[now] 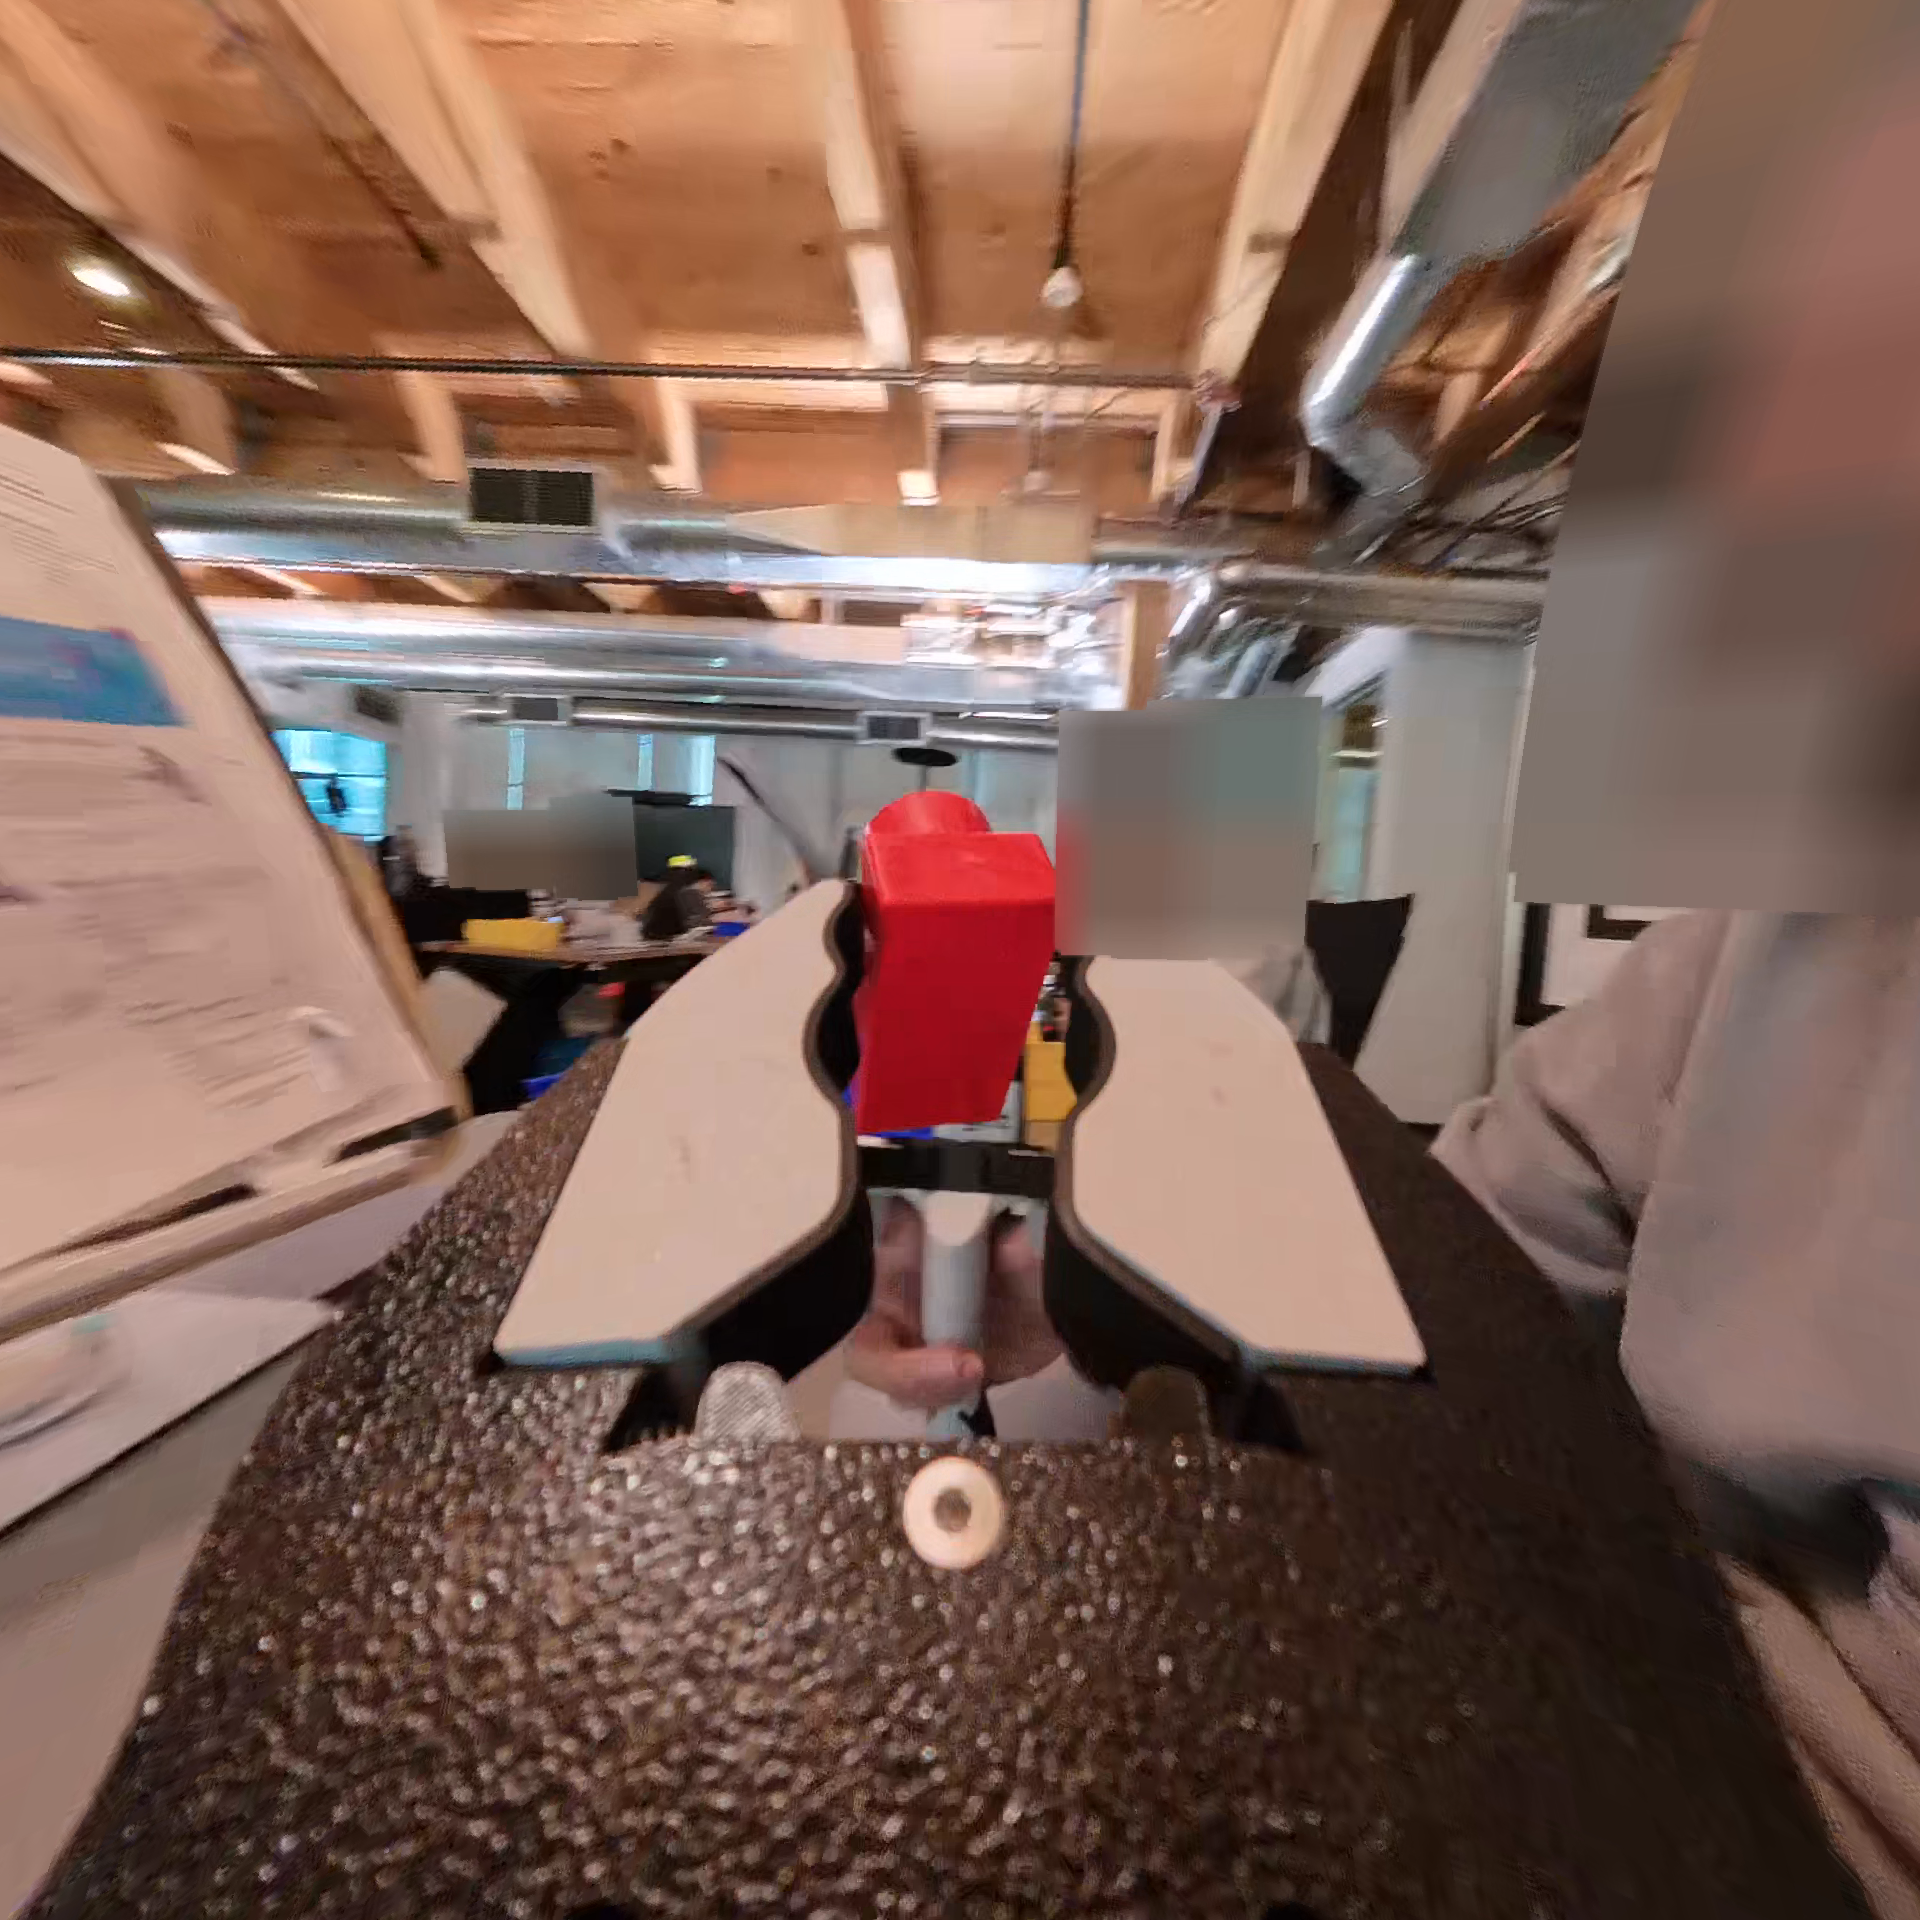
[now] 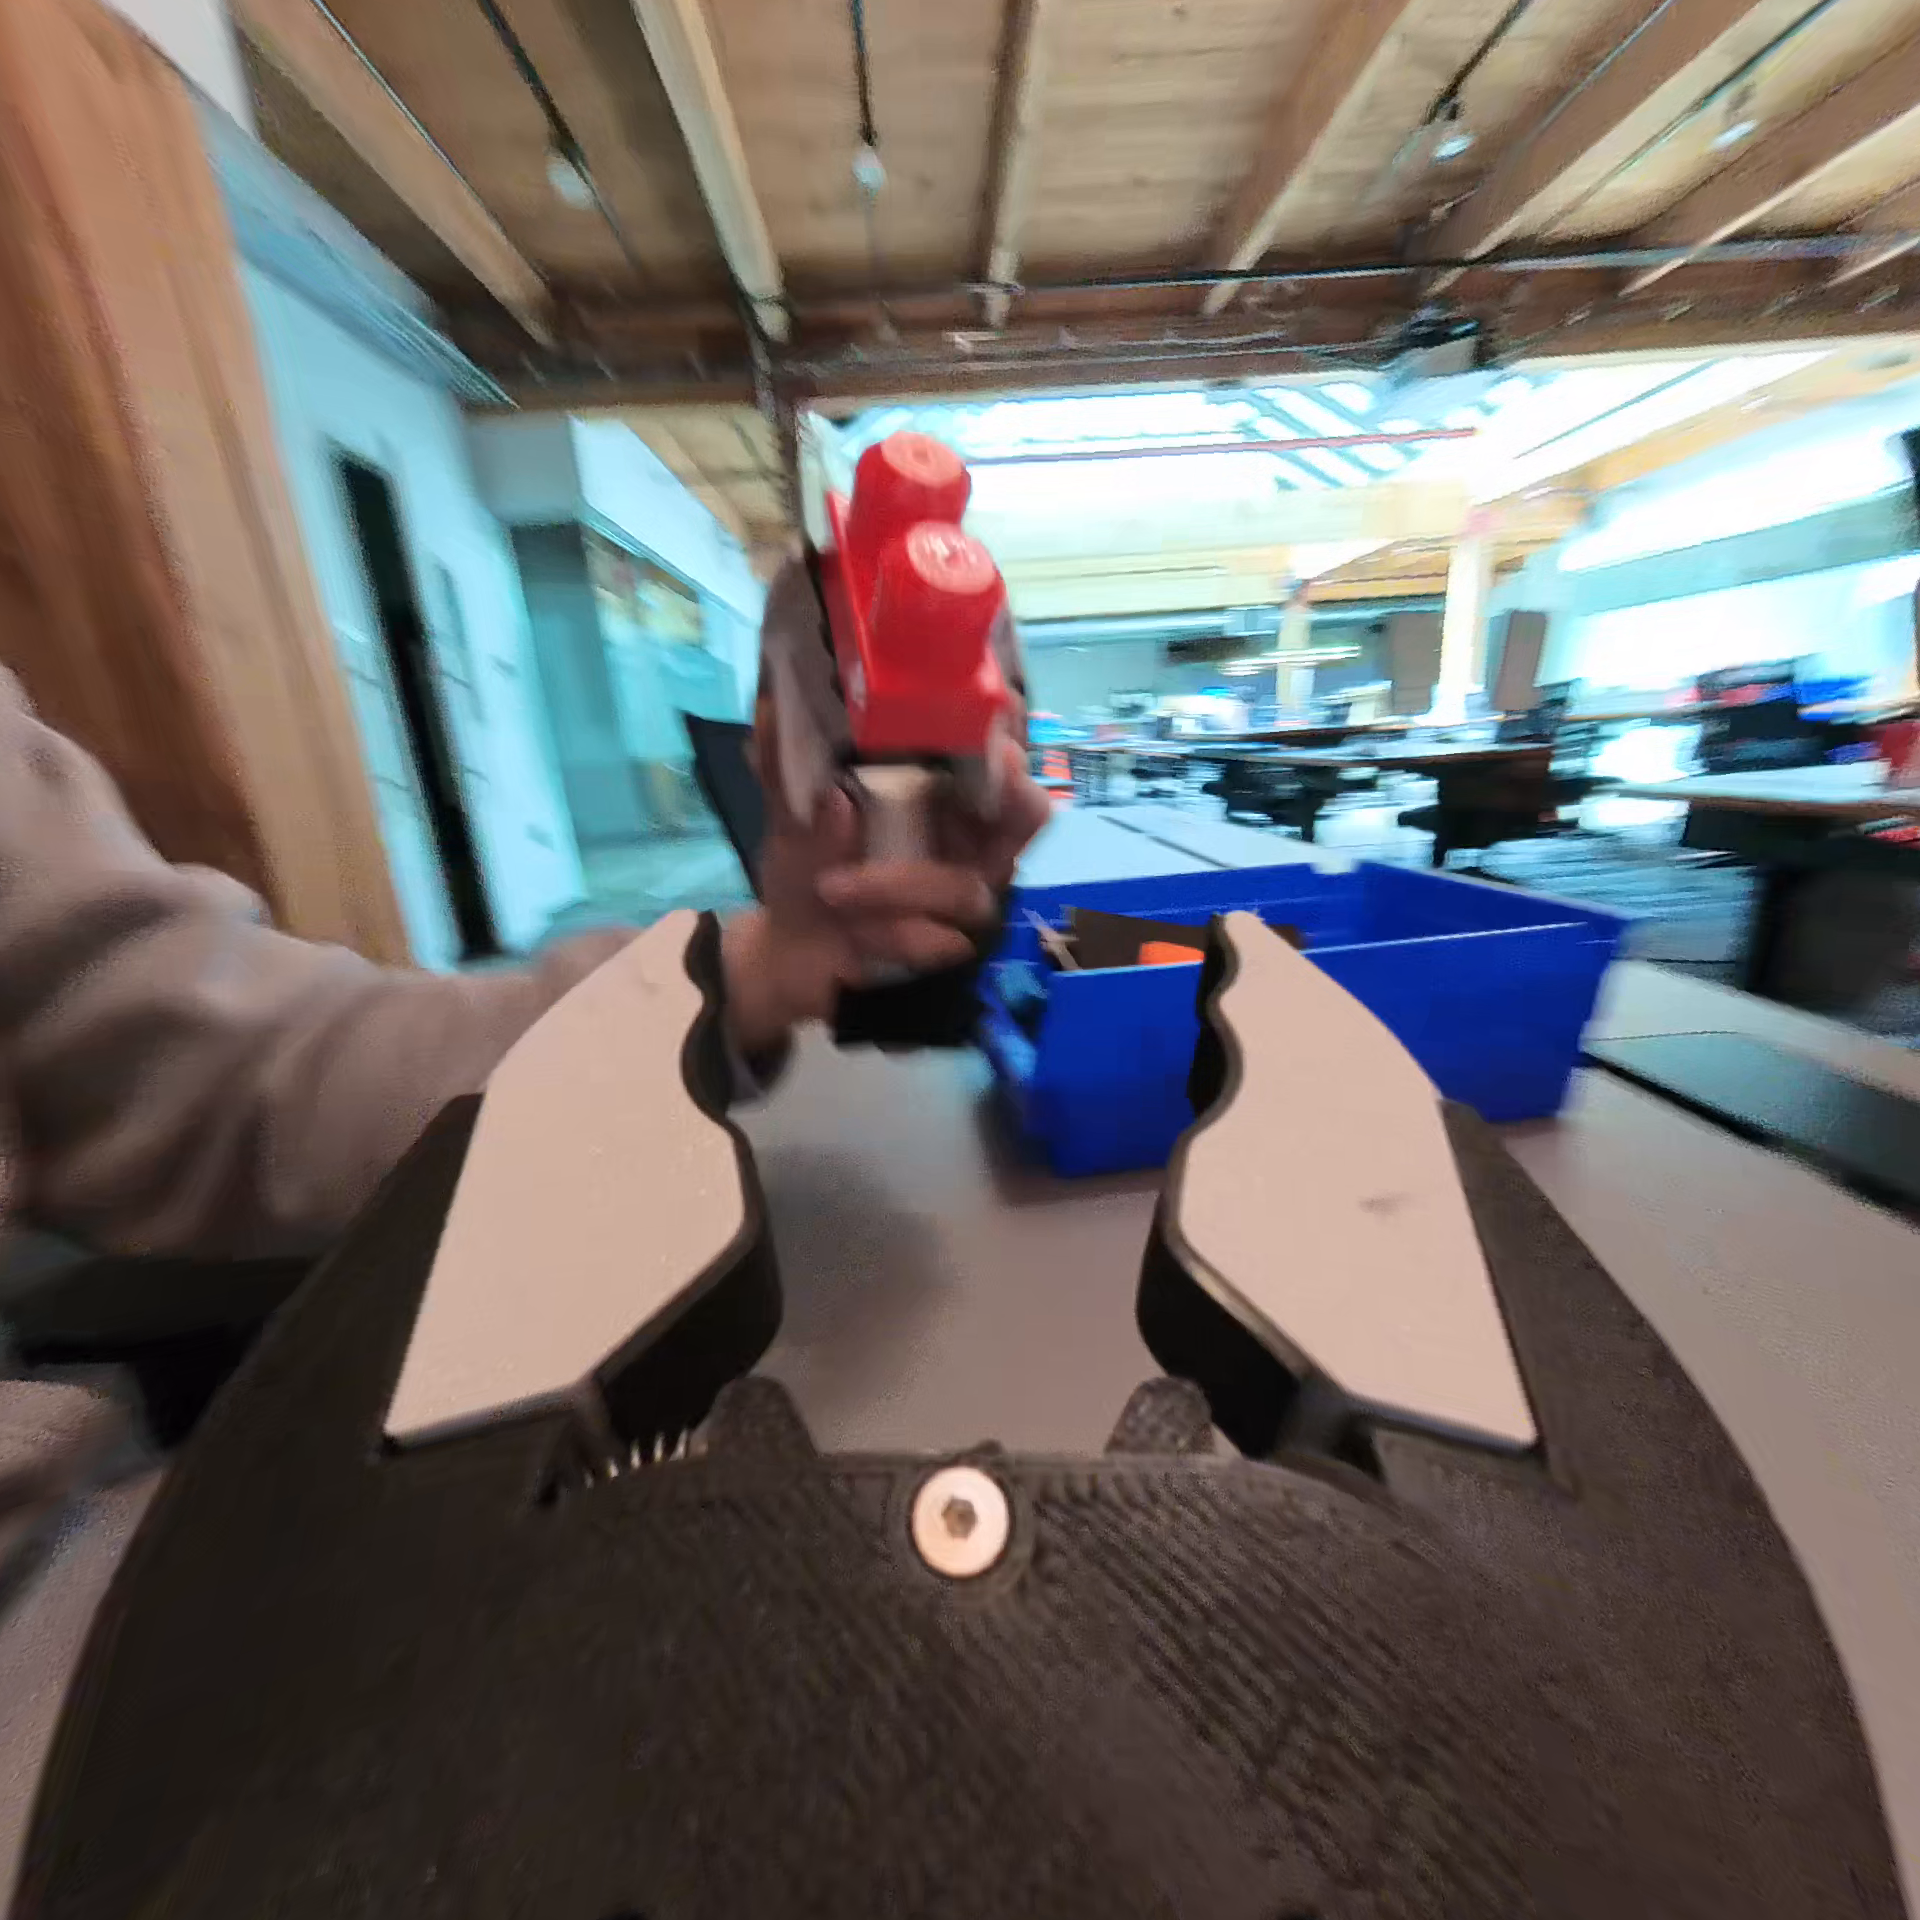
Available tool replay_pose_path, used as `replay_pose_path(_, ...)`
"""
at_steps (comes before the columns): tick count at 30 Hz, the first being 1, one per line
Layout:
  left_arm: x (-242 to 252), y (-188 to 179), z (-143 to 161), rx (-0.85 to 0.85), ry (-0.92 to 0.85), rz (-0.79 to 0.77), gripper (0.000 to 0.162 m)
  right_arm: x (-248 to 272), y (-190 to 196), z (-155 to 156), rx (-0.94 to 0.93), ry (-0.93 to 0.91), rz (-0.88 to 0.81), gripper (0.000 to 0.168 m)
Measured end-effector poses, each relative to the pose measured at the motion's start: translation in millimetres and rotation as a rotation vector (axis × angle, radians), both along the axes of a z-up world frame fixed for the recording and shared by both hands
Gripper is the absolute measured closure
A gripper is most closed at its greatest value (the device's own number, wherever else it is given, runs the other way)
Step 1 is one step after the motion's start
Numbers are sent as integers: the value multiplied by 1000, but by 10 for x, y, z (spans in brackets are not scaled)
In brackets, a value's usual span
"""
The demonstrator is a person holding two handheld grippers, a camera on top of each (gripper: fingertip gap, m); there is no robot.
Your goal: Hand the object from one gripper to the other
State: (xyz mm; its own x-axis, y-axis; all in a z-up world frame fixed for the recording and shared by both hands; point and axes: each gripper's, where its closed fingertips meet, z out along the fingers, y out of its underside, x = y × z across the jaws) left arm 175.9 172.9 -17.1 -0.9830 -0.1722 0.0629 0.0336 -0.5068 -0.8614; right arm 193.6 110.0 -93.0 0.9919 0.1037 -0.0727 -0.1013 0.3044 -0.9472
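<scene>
Red block (image 2: 920, 613) raised above bench (image 2: 935, 1247), pinched in left gripper (image 2: 894, 748) for transfer. Right gripper (image 2: 956, 997) spread wide, empty, aimed to receive.

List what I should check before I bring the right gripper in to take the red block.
1. The red block is held aloft in the left gripper: ok.
2. The grip is firm: cannot tell. The left wrist view shows a gap beside one finger.
3. The right gripper is open and empty: ok.
4. The right gripper is lined up with the block: not ok. The block sits higher and farther off, apart from it.
5. There is a free part to grab: ok. The studs stick out past the left fingers.
</scene>
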Motion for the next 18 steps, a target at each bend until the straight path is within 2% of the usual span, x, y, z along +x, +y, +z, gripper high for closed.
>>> replay_pose_path(2, 42, -285, -192, 5, 0, -87, 126, -84, -16, 6, 18, 61, 113, 97)
replay_pose_path(3, 52, -393, -272, 9, 2, -125, 126, -94, -44, -23, 18, 57, 106, 103)
replay_pose_path(7, 115, -633, -542, 30, 22, -166, 126, 26, -230, -146, 32, -1, -75, 102)
replay_pose_path(12, 159, -739, -748, 66, 60, -157, 126, 34, -161, -307, -69, -17, -83, 118)
replay_pose_path(13, 154, -758, -774, 79, 56, -150, 126, 9, -134, -360, -97, -46, -82, 129)
replay_pose_path(16, 129, -778, -785, 81, 43, -156, 127, 13, -121, -381, -114, -114, -132, 132)
replay_pose_path(18, 244, -750, -792, 78, 86, -89, 127, 149, -166, -363, -140, -169, -251, 132)
